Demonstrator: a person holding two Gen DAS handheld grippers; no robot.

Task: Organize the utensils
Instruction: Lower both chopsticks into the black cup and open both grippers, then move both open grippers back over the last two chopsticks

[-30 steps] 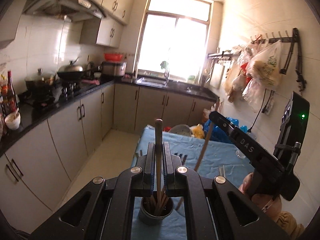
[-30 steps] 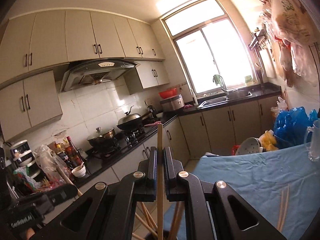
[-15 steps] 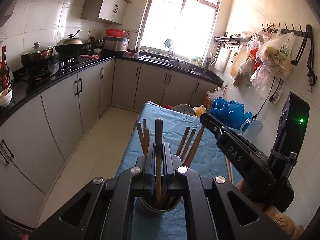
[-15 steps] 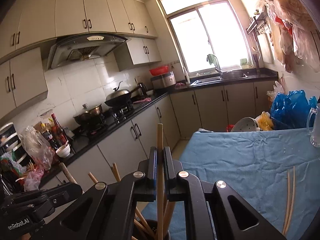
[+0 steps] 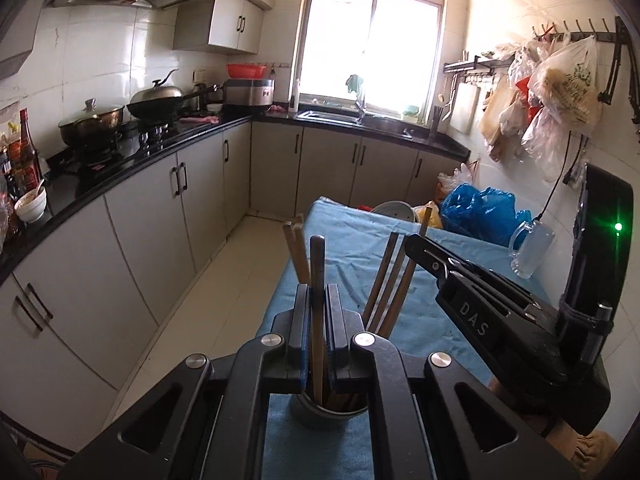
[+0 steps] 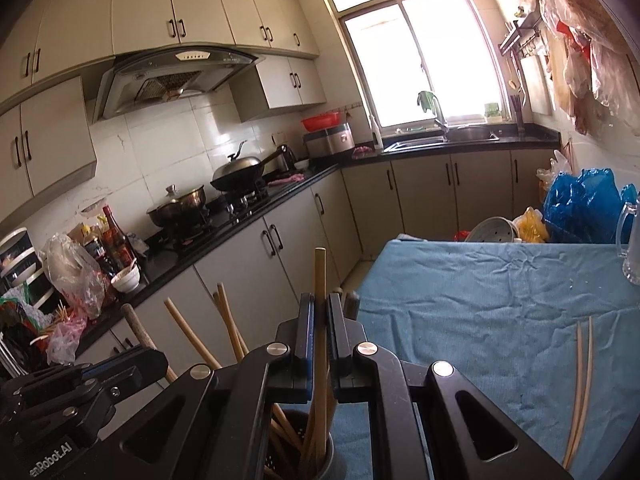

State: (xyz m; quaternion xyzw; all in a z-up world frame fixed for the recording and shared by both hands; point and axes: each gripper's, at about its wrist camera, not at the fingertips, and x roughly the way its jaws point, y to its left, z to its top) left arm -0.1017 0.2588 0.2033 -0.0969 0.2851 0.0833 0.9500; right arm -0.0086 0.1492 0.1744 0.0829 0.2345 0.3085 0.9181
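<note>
Two loose chopsticks (image 6: 578, 392) lie on blue cloth (image 6: 480, 320) — kitchen cabinets (image 6: 248, 280) beyond.

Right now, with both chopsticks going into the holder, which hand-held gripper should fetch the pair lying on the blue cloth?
Right. The loose chopstick pair lies on the blue cloth to the right hand-held gripper's right, appearing only in its view. The left hand-held gripper would have to cross over it.

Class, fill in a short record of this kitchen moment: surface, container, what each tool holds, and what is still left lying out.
surface: table with blue cloth
container: utensil cup, several chopsticks standing in it
left tool: shut on a dark chopstick, lower end in the cup
right tool: shut on a light chopstick, lower end in the cup
left out: pair of chopsticks lying on the cloth
nearby: glass mug
</note>
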